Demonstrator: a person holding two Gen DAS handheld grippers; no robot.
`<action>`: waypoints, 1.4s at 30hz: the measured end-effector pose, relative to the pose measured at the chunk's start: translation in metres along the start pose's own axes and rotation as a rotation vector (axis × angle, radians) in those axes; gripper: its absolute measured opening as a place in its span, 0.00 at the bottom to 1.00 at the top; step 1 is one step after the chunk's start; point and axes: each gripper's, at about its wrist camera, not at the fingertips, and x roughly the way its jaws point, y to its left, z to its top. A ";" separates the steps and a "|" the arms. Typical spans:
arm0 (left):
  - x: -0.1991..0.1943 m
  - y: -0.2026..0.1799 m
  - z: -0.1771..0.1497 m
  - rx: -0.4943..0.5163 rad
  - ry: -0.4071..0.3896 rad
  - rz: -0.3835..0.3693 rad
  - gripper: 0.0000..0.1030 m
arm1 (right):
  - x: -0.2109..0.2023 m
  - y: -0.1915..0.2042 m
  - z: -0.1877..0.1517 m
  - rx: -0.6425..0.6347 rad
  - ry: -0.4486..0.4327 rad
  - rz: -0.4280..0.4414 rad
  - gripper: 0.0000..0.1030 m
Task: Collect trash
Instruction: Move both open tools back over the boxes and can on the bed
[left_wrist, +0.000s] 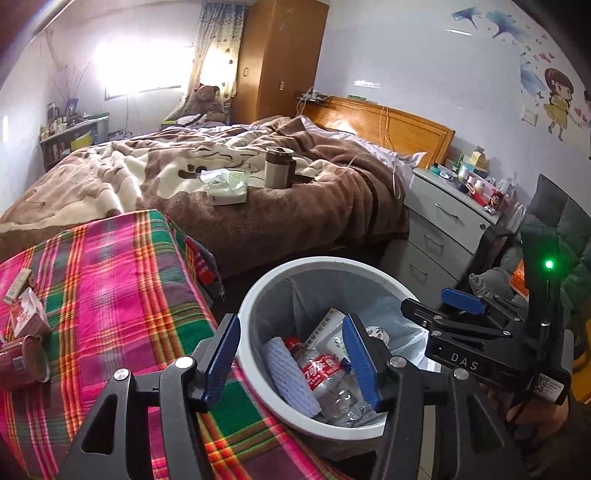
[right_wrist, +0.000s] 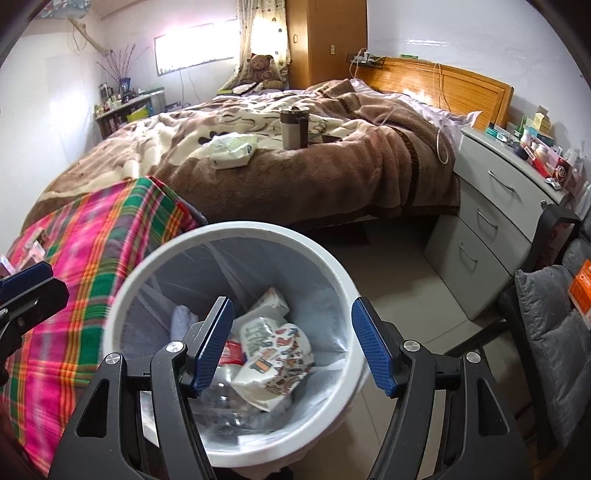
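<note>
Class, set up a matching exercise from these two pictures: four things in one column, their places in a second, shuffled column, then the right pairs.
Things
1. plastic bottle with red label
2. dented red can
3. lidded mug
4. teddy bear

Places
A. upright on the brown blanket of the bed
B. inside the white bin
C. far corner by the curtain
D. on its side on the plaid cloth

Pairs: 1-B, 2-D, 3-A, 4-C
</note>
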 end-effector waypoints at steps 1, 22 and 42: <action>-0.003 0.003 0.000 -0.005 -0.003 0.005 0.56 | -0.001 0.003 0.000 -0.001 -0.005 0.008 0.66; -0.075 0.102 -0.011 -0.103 -0.092 0.198 0.57 | -0.017 0.098 0.007 -0.092 -0.094 0.216 0.66; -0.126 0.249 -0.042 -0.294 -0.094 0.429 0.57 | -0.004 0.222 -0.003 -0.345 -0.026 0.441 0.66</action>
